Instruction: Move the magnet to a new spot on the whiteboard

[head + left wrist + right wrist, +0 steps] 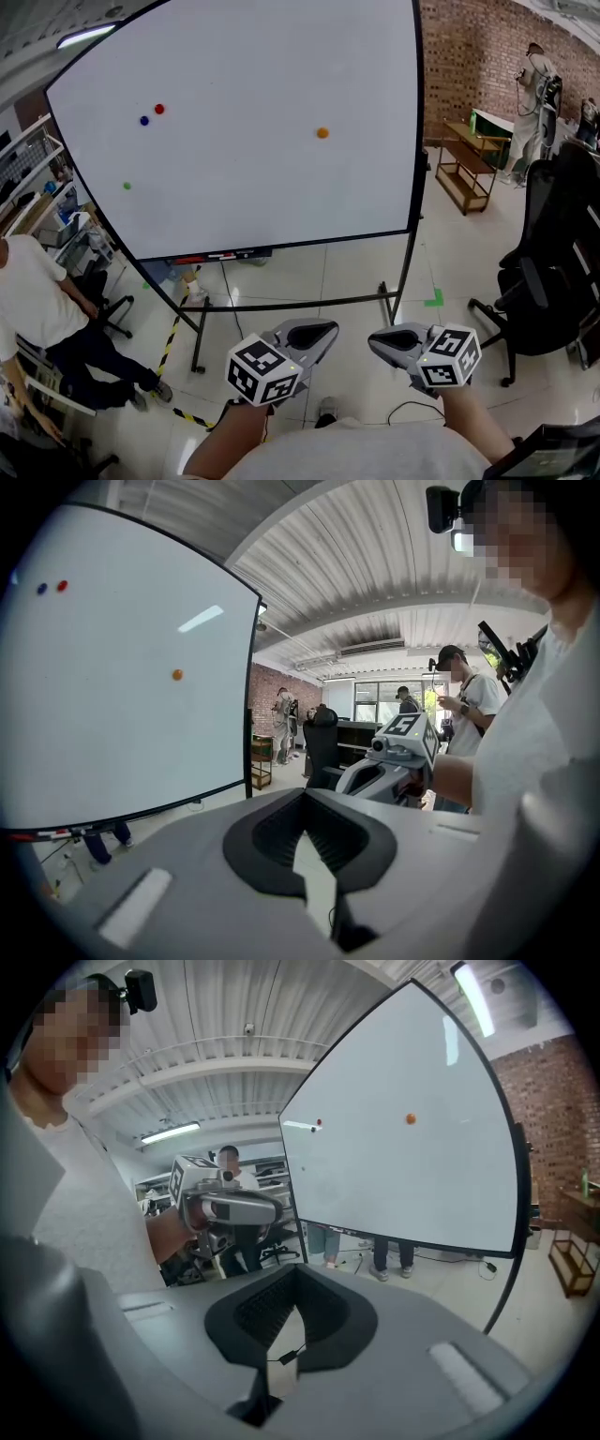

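A large whiteboard (pixel 244 197) on a wheeled stand stands in front of me. Stuck to it are an orange magnet (pixel 322 133), a red magnet (pixel 158 109), a blue magnet (pixel 144 120) and a green magnet (pixel 127 186). Both grippers hang low and well short of the board, pointing towards each other. My left gripper (pixel 328 330) is shut and holds nothing, and so is my right gripper (pixel 377 340). The left gripper view shows its shut tips (pixel 303 794), the orange magnet (pixel 177 675) and the right gripper (pixel 389 759). The right gripper view shows its shut tips (pixel 298 1269), the orange magnet (pixel 411 1118) and the left gripper (pixel 230 1208).
A black office chair (pixel 553 272) stands at the right. A wooden bench (pixel 469 155) and a standing person (pixel 534 84) are at the far right by the brick wall. A seated person (pixel 37 309) is at the left. Markers lie on the board's tray (pixel 220 255).
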The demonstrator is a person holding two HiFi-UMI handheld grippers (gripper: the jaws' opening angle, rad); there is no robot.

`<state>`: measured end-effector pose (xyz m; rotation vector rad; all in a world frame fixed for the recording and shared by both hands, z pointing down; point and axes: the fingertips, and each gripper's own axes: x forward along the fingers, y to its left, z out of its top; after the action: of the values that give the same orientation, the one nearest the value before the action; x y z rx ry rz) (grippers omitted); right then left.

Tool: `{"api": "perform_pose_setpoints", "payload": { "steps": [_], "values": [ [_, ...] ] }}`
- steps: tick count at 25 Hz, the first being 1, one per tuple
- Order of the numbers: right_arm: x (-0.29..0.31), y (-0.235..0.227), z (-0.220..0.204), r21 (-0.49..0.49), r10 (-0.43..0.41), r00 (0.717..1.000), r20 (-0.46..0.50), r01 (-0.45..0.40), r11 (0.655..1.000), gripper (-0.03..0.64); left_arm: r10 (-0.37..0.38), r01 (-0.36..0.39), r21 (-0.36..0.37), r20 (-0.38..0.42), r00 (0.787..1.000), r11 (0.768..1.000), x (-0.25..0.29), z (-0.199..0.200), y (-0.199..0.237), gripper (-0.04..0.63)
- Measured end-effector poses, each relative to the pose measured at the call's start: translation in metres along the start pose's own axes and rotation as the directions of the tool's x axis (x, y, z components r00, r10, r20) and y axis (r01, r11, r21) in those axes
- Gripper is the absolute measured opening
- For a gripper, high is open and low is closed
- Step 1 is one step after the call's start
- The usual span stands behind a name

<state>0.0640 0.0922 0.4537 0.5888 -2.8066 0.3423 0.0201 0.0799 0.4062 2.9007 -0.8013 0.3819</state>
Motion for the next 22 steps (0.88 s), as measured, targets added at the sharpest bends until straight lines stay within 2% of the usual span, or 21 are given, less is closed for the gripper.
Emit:
{"api": "perform_pose_setpoints", "payload": {
  "steps": [6,14,18,22],
  "values": [
    [0.048,-0.062,0.032,-0.003,-0.019,1.0,0.01,0.019,1.0,0.003,0.01,-0.01,-0.002,0.024,1.0,1.0,0.016,0.019,0.084,-0.017],
    [0.126,-0.169,0.081,-0.005,-0.082,0.997,0.003,0.082,0.997,0.003,-0.045,0.045,0.013,0.022,0.999,0.999,0.048,0.039,0.208,-0.017],
    [0.153,-0.204,0.099,-0.018,-0.096,0.995,0.002,0.096,0.995,0.003,-0.063,0.063,0.008,0.018,0.998,0.998,0.061,0.045,0.251,-0.017],
    [0.164,-0.223,0.109,-0.009,-0.067,0.998,-0.004,0.067,0.998,0.003,-0.084,0.084,-0.009,0.006,0.996,0.996,0.078,0.048,0.278,-0.017]
  ]
}}
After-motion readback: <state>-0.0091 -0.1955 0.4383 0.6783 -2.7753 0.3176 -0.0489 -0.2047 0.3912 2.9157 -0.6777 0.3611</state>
